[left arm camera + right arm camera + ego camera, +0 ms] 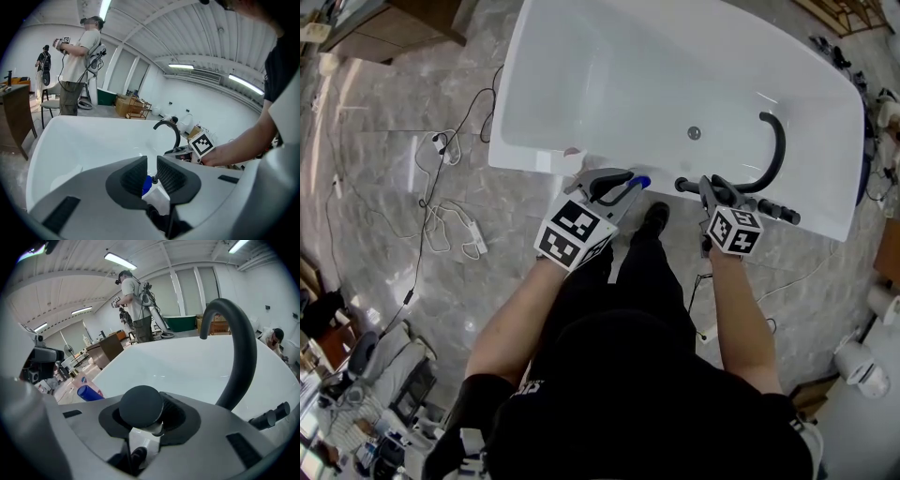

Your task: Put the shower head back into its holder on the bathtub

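Right, the R gripper (146, 414) is clamped on the shower head (139, 406). Its round black end sits squarely btw the two jaws, w/ a paler stub just under it. In the head view we see the R gripper (719, 187) over the near rim of the white bathtub (534, 141). There the shower head (682, 185) pokes out dark on the gripper's left side, at the rim. Whether it's seated in anything there, we can't tell.

The curved black spout (241, 343) rises just right of the R jaws and arches over the basin. Two black knobs (272, 416) lie low at right, near the spout's foot.

The L gripper (151, 174) grasps nothing. Its jaws stand a narrow gap apart, pads not touching. Thru the gap we glimpse a blue thing (146, 184) beyond. In the head view the L gripper (617, 185) hovers at the same near rim, left of the R one and apart from it, w/ the blue thing just at its tips.

The drain (694, 133) shows in the tub floor, btw the two grippers and farther in. Cables (441, 211) trail over the marble floor (384, 141) left of the tub. In the bkgd a person (77, 61) stands w/ arms raised.
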A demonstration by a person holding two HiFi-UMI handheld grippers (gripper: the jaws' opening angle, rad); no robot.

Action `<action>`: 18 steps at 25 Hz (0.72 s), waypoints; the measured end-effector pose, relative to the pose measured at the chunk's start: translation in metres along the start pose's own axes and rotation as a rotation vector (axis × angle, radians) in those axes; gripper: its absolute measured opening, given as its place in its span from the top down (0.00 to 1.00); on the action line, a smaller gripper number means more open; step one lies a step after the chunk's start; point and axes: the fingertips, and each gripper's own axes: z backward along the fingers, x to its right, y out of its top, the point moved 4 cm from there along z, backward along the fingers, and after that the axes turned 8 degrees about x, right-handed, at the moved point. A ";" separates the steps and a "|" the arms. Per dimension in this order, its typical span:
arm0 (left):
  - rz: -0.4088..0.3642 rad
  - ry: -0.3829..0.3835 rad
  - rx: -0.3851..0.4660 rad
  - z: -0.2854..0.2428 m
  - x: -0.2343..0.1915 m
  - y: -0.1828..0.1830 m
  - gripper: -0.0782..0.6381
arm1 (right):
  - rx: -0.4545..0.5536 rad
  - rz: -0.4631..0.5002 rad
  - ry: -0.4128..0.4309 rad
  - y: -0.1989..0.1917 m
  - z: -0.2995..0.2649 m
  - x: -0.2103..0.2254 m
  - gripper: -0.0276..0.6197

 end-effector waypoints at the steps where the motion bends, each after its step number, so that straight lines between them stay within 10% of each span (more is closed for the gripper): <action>1: -0.002 -0.002 -0.004 0.001 0.002 -0.003 0.79 | -0.001 0.007 -0.002 -0.003 -0.001 -0.001 0.76; 18: -0.019 -0.012 -0.048 0.005 0.016 -0.027 0.80 | 0.016 0.037 -0.019 -0.027 -0.021 -0.007 0.76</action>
